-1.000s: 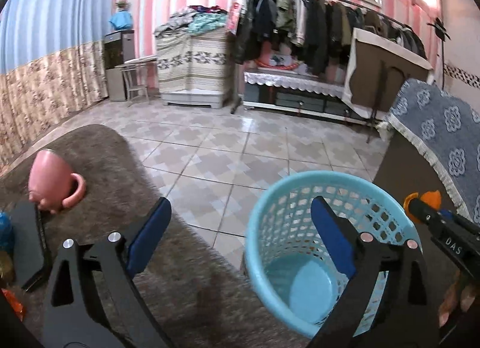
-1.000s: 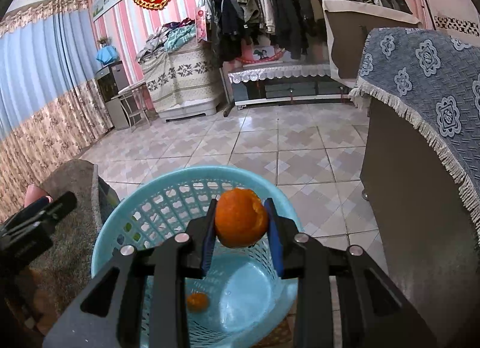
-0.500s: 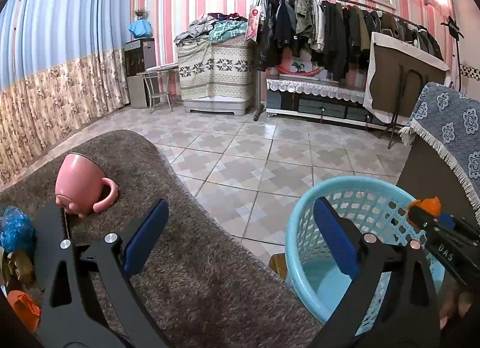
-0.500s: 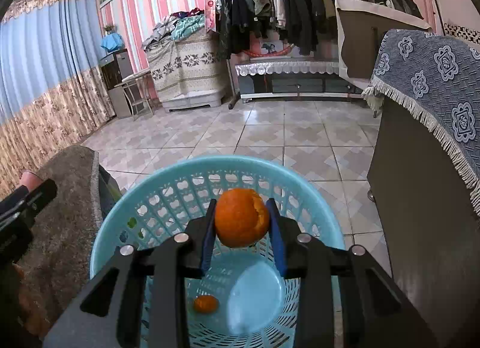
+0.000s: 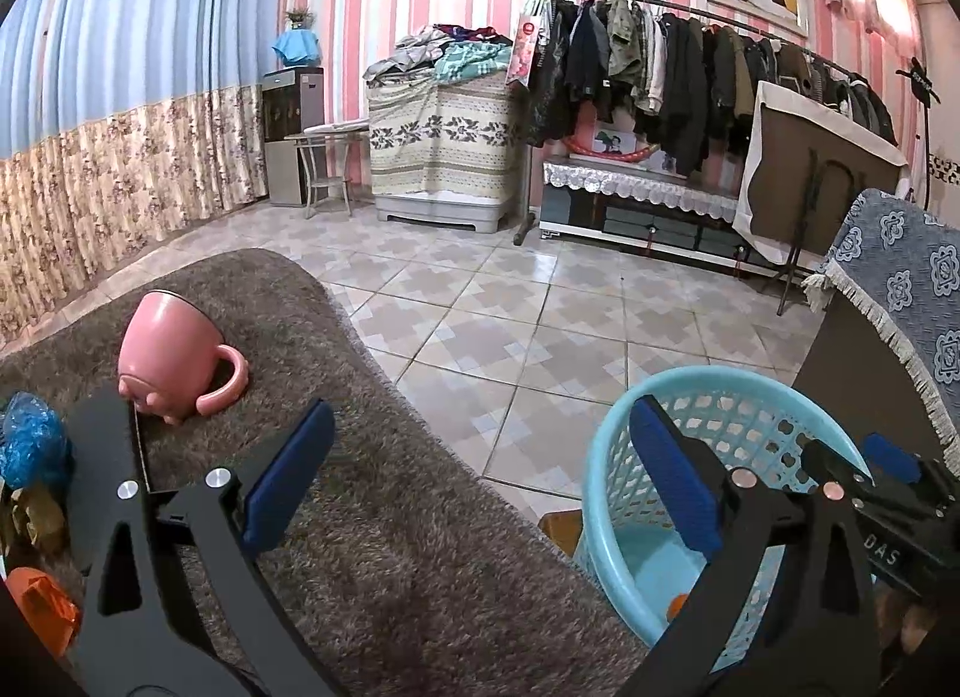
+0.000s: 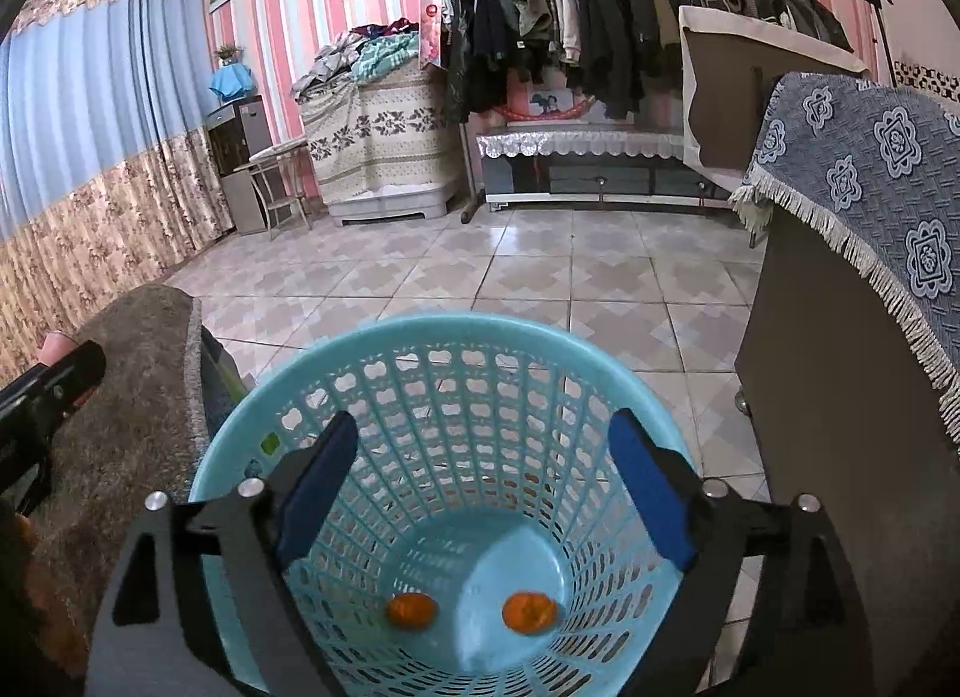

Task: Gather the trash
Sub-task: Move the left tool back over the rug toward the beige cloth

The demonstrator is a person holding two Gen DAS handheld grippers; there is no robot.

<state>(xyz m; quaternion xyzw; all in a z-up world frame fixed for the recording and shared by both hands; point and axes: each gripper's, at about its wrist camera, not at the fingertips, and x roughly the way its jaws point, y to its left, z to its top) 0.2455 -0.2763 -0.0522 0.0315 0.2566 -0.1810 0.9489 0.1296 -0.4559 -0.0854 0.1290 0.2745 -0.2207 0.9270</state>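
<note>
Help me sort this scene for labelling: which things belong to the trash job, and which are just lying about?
Job: basket; two orange peels in it; blue wrapper and orange scrap on the rug; both open tools.

Lying about: pink mug, tipped over; clothes rack.

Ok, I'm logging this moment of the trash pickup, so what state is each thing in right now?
Right claw: open, empty, over the basket.
Left claw: open, empty, above the rug.
Blue basket: upright, two orange pieces on its bottom.
Orange pieces and: lying apart inside the basket.
Pink mug: tipped over on the rug.
Blue wrapper: crumpled, on the rug's left edge.
</note>
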